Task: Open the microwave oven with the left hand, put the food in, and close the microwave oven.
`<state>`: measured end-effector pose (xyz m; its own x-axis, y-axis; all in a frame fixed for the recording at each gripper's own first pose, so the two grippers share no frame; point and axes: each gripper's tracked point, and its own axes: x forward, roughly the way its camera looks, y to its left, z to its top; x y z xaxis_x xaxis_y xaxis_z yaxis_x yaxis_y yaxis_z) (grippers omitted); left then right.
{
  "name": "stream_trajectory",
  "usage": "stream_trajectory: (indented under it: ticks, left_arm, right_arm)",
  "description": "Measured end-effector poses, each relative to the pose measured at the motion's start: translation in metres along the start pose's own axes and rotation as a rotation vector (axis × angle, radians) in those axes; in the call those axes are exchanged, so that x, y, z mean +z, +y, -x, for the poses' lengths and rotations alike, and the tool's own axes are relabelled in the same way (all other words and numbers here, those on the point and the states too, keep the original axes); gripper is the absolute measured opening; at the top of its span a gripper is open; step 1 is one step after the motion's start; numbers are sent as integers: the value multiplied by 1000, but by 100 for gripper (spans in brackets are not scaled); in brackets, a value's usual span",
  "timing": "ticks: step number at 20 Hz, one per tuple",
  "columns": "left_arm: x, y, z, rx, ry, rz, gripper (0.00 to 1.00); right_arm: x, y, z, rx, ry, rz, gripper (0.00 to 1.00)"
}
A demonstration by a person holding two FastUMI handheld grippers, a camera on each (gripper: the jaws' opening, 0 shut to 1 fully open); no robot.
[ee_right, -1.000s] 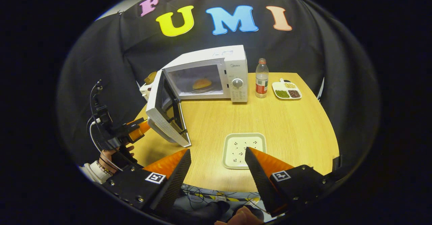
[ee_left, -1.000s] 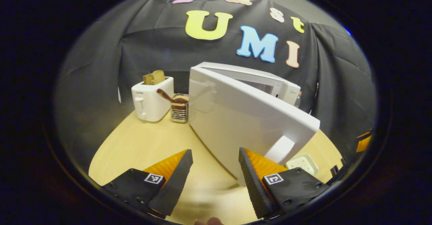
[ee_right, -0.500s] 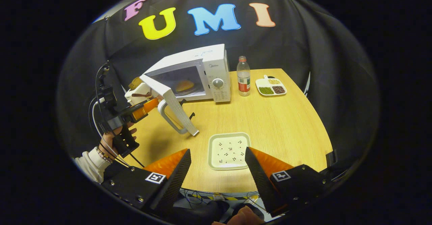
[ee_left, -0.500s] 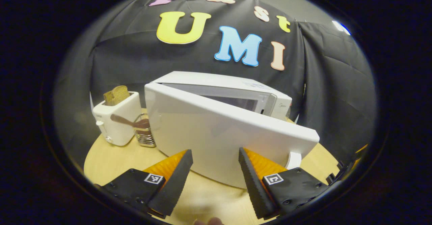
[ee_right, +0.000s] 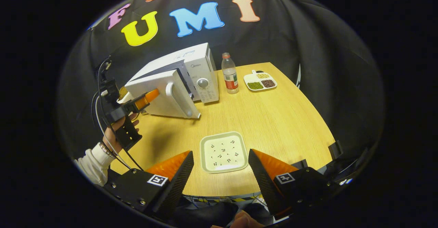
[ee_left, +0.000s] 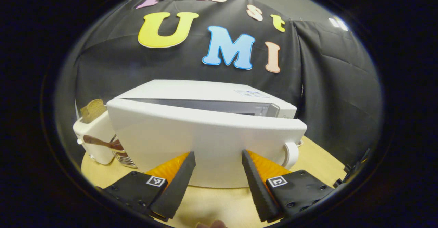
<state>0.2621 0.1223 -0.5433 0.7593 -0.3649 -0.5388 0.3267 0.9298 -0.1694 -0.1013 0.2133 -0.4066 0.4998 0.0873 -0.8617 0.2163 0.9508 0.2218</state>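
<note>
One narrow gap remains as my wide-spread left tool (ee_left: 216, 173) presses the microwave door (ee_left: 205, 142), empty right tool (ee_right: 219, 173) hovering over the surface (ee_right: 273, 118); off-centre pushing could skid the microwave (ee_right: 191, 67) backward unlatched.

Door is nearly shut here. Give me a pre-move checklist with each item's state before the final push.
1. Microwave door latched: not ok, a gap remains at the handle side.
2. Left gripper against the door face: ok, jaws open.
3. Food inside microwave: cannot tell, door blocks the cavity.
4. Right gripper out of the door's way: ok, over the plate.
5. Bottle off the door path: ok.
</note>
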Motion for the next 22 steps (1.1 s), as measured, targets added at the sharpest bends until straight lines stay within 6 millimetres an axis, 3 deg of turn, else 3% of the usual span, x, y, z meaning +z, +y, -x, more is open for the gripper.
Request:
stream_trajectory:
  ticks: [1, 3, 4, 6, 9, 12, 13, 14, 15, 17, 18, 19, 22]
  left_arm:
    - [4, 0, -9, -2, -7, 10, 92]
    - [14, 4, -25, 1, -16, 23, 87]
    - [19, 8, -31, 20, -8, 44, 91]
    - [24, -7, -28, -38, -25, 119, 88]
    - [16, -10, -38, -41, 11, 17, 87]
    - [31, -26, -26, -44, 3, -74, 88]
    - [30, -36, -14, -56, 7, -70, 87]
    - [22, -46, 4, -69, 22, -51, 93]
    - [12, -53, 26, -69, 35, -29, 87]
    - [-4, -60, 74, -56, 39, 12, 93]
    - [-13, -60, 98, -34, 45, 20, 97]
    - [-20, -56, 121, 0, 53, 21, 92]
    - [-31, -42, 185, 131, 55, 40, 95]
  right_arm:
    - [-4, -2, -1, -5, 7, -5, 99]
    - [-10, -2, 1, -13, 18, -11, 99]
    - [-9, -1, 2, -13, 22, -10, 98]
    - [-5, -3, 1, -18, 15, -1, 94]
    - [1, 3, 5, 3, 15, 14, 99]
    - [17, 12, 1, 21, 1, 45, 98]
    - [21, 15, 0, 33, -4, 41, 98]
    - [27, 19, -2, 47, -10, 35, 98]
    - [30, 21, -5, 61, -15, 31, 98]
    - [40, 25, -10, 89, -24, 41, 98]
    - [43, 26, -13, 100, -26, 56, 98]
    - [46, 26, -16, 113, -27, 71, 98]
    - [55, 31, -27, 165, -4, 89, 98]
